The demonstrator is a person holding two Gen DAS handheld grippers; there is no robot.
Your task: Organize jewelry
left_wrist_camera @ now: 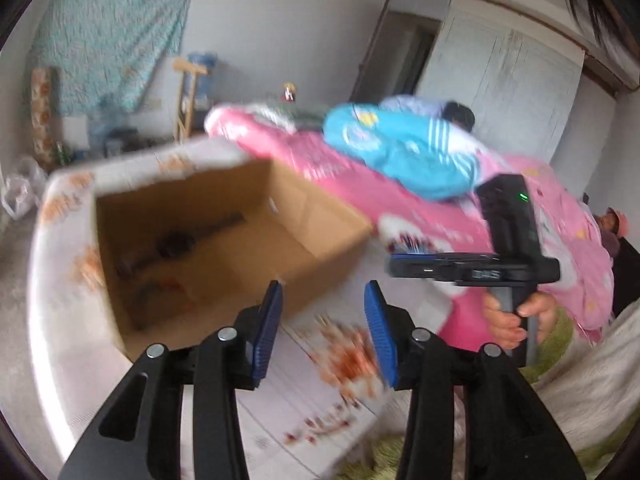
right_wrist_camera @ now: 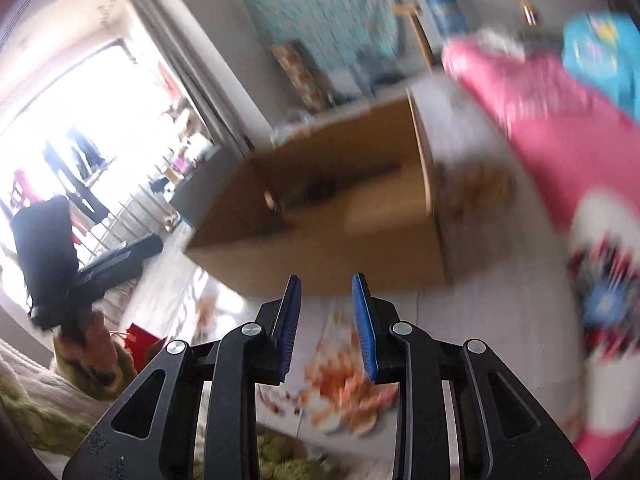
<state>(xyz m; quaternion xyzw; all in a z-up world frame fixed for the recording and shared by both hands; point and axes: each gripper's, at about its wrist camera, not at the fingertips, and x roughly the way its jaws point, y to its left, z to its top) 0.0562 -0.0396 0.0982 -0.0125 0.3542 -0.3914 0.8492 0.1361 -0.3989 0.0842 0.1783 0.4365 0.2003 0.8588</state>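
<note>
On the bed, beside the pink quilt (left_wrist_camera: 360,184), several dark, blurred jewelry pieces (left_wrist_camera: 176,244) already lie in the cardboard box (left_wrist_camera: 328,236), while the left hand-held gripper (left_wrist_camera: 323,332) and right hand-held gripper (right_wrist_camera: 326,328) hover part-open and empty, remaining work unclear.

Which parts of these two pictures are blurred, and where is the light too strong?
Left wrist view: the cardboard box and pink quilt smear with motion blur; the left gripper stays sharp. Right wrist view: the window is blown out white; the right gripper stays sharp.
</note>
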